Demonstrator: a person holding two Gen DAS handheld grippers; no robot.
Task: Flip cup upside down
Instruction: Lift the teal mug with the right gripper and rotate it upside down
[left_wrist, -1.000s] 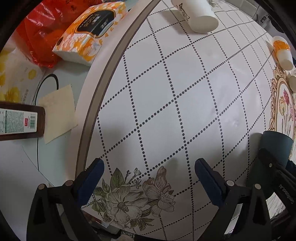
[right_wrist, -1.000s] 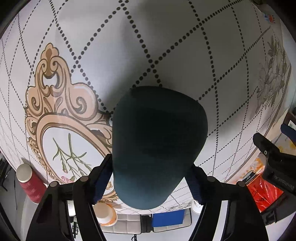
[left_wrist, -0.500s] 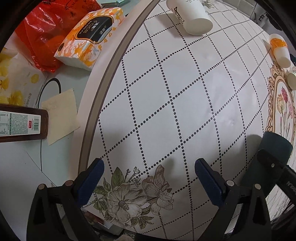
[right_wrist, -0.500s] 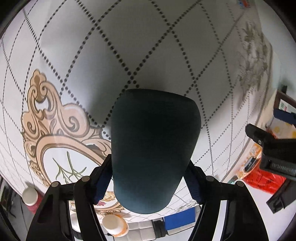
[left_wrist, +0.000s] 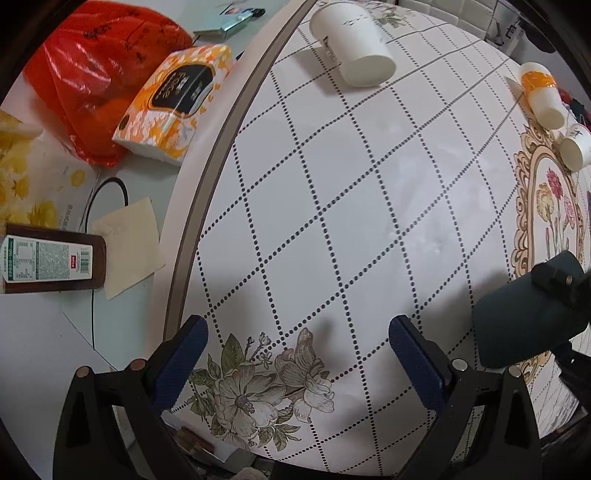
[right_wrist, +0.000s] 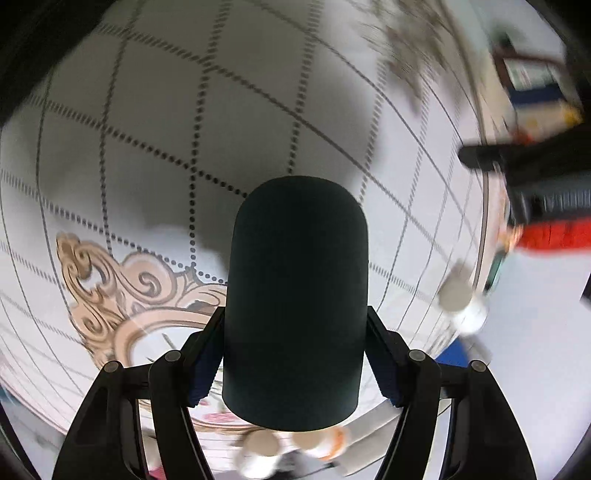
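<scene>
Clamping dark cup (right_wrist: 295, 302): right hand-held gripper (right_wrist: 295, 354); left hand-held gripper (left_wrist: 299, 354) spread, empty; white cup (left_wrist: 352, 48) left-view only.

The dark cup (right_wrist: 295, 295) looks matt. The tablecloth (left_wrist: 351, 206) is smooth and shiny. The far-left red bag (left_wrist: 96, 74) is glossy plastic.

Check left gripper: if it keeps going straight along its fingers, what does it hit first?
Most likely the bare tablecloth. The open left gripper points across empty grid pattern. The white paper cup lies far ahead, slightly right; depth is unclear.

Apparently no legible text anywhere.
</scene>
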